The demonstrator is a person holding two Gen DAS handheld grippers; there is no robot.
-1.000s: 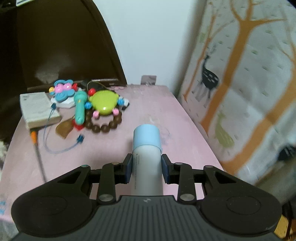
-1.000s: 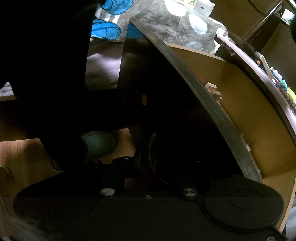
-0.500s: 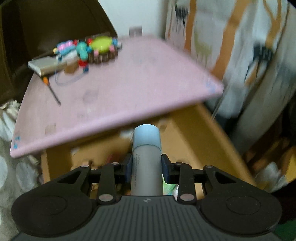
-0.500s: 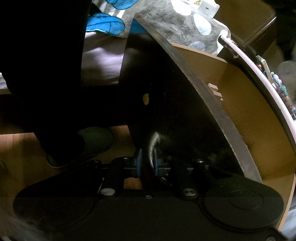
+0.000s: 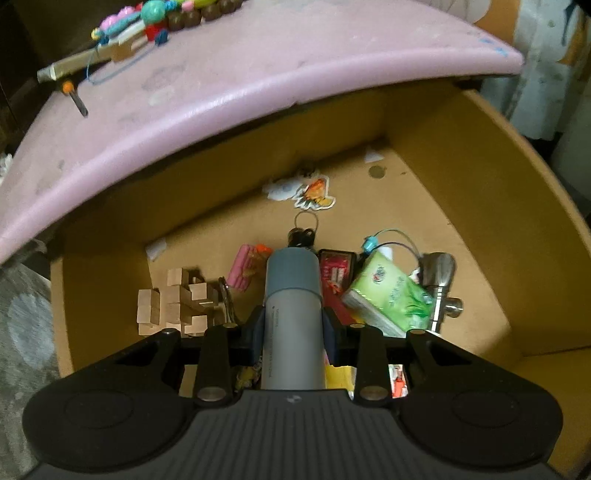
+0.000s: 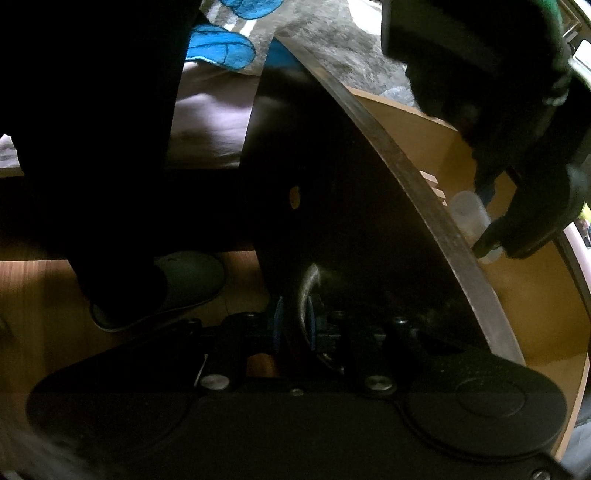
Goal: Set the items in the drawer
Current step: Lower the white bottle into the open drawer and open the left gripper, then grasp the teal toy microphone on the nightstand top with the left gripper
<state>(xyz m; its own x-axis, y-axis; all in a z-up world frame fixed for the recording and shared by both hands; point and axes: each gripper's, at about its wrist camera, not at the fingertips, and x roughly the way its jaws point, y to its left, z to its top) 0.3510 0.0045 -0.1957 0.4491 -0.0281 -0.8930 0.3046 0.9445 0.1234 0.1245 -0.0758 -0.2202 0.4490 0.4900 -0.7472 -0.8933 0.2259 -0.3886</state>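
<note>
My left gripper (image 5: 291,328) is shut on a white tube with a pale blue cap (image 5: 292,314) and holds it over the open wooden drawer (image 5: 480,229), pointing down into it. The drawer holds wooden blocks (image 5: 173,302), a green tissue pack (image 5: 388,295), a pink item (image 5: 242,273), a red box (image 5: 338,273), a metal fitting (image 5: 437,284) and a sticker (image 5: 314,192). My right gripper (image 6: 294,325) is shut on the drawer's curved metal handle (image 6: 306,284) on the dark drawer front (image 6: 351,221). The left gripper and the tube (image 6: 472,218) show in the right wrist view over the drawer.
The pink tabletop (image 5: 258,74) overhangs the drawer, with toys and beads (image 5: 162,18), a box (image 5: 74,66) and a screwdriver (image 5: 74,96) on it. A slippered foot (image 6: 177,284) stands on the wood floor beside the drawer front. A patterned rug (image 6: 332,44) lies behind.
My left gripper has come down from above the tabletop, with the tube, to hang over the open drawer. My right gripper has stayed on the handle; the left gripper has entered its view.
</note>
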